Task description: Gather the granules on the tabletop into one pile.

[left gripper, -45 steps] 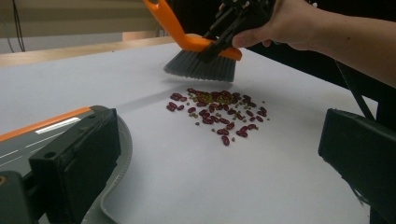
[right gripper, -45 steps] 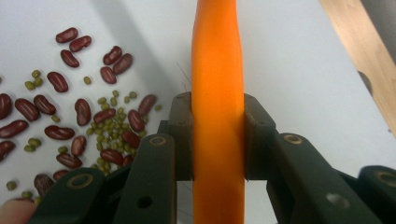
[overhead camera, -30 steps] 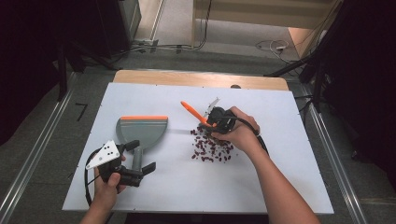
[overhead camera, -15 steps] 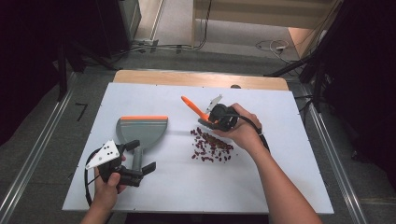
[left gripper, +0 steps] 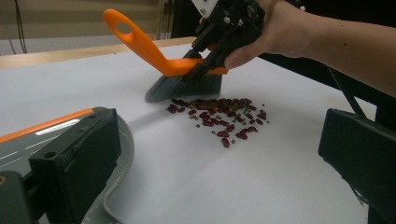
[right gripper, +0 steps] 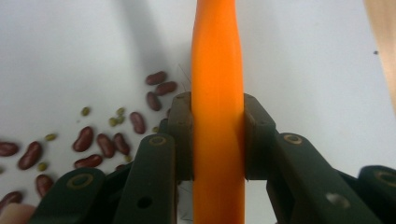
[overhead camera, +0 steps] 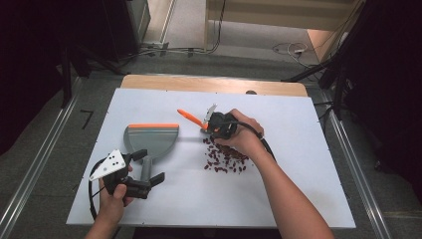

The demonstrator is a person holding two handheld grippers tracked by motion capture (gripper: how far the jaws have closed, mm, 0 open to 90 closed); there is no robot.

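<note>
An orange-handled brush [overhead camera: 191, 118] with dark bristles is clamped in my right gripper [overhead camera: 208, 125], which is shut on its handle [right gripper: 217, 93]. The bristles [left gripper: 184, 86] touch the far edge of a pile of red and small green beans [overhead camera: 226, 159] on the white table. A grey dustpan with an orange lip [overhead camera: 149, 137] lies left of the pile. My left gripper [overhead camera: 149, 167] stands open, its jaws to either side of the dustpan's handle. In the left gripper view the dustpan [left gripper: 28, 140] sits under the left jaw and the beans [left gripper: 219, 114] lie ahead.
The white table top [overhead camera: 298, 189] has bare room to the right and in front of the beans. A wooden strip [overhead camera: 214, 83] runs along its far edge. The floor and metal rails [overhead camera: 40, 164] lie beyond the sides.
My right gripper has shifted slightly left with the brush, along the far side of the bean pile. The left gripper and dustpan have stayed put.
</note>
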